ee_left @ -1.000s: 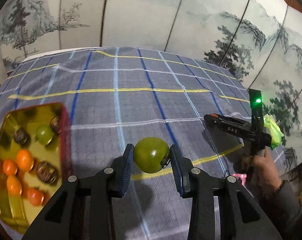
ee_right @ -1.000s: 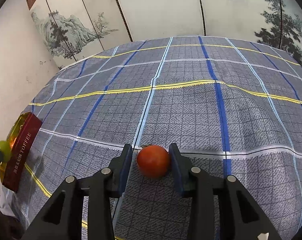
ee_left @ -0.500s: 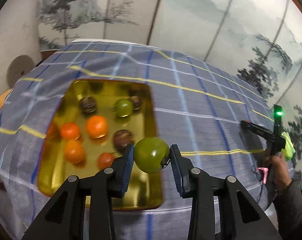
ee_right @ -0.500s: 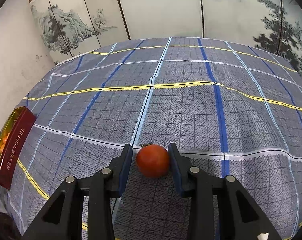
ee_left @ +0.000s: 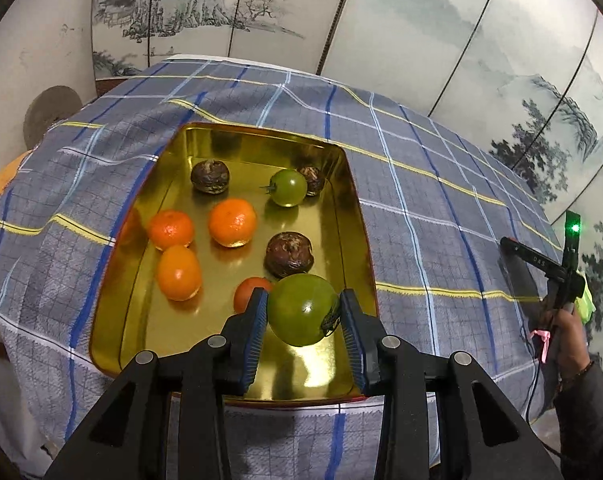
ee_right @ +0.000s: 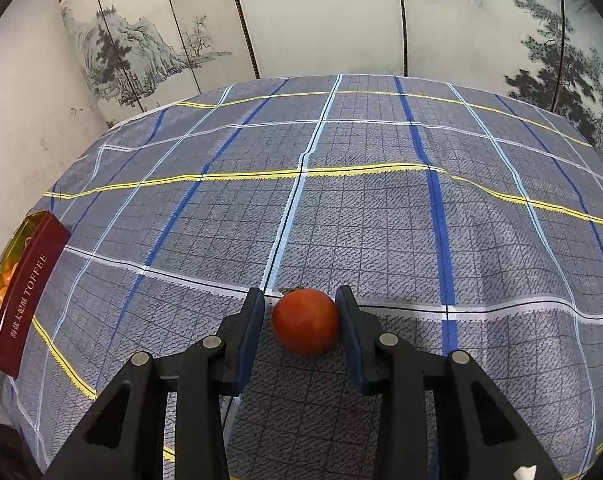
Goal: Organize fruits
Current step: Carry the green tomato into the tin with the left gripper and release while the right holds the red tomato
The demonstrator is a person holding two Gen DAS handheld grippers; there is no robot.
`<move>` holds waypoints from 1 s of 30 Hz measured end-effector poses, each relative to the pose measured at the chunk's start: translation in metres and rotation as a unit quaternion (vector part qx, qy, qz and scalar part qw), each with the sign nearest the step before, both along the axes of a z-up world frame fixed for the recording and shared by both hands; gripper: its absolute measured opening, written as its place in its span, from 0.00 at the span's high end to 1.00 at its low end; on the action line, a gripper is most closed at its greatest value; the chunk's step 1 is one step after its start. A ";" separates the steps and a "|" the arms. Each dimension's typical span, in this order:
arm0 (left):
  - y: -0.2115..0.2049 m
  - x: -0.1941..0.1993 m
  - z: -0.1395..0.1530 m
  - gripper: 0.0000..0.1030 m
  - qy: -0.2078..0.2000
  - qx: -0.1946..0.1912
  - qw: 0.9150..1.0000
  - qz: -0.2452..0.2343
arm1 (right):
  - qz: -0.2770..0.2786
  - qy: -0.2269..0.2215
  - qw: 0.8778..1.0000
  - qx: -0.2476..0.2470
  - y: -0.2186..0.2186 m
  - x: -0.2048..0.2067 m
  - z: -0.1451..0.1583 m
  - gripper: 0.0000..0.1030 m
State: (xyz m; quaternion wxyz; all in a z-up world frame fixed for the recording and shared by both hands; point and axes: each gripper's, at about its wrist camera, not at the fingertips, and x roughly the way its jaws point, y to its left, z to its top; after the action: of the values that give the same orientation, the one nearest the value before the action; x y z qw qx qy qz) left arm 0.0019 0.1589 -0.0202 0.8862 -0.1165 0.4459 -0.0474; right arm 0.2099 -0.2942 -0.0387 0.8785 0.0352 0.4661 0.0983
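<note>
Holding green tomato (ee_left: 302, 309) in my left gripper (ee_left: 303, 312) above tin (ee_left: 355, 208); right fingers (ee_right: 351, 332) narrowly bracket red tomato (ee_right: 304, 320) on table. Risk: dropped high, it bruises resting fruit.

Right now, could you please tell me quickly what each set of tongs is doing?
Left tongs: closed on the green tomato, above the gold tin.
Right tongs: around the red tomato on the cloth; a firm grip cannot be told.
</note>
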 end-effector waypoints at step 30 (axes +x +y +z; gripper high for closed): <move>-0.036 0.006 -0.018 0.60 0.015 0.054 0.998 -0.021 | -0.002 -0.001 1.000 0.004 -0.001 0.000 0.001 0.68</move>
State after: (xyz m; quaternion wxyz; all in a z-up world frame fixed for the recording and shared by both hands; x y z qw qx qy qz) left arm 0.0078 0.1231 -0.0382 0.8833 -0.0599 0.4632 -0.0401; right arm 0.2096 -0.2954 -0.0375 0.8790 0.0393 0.4649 0.0985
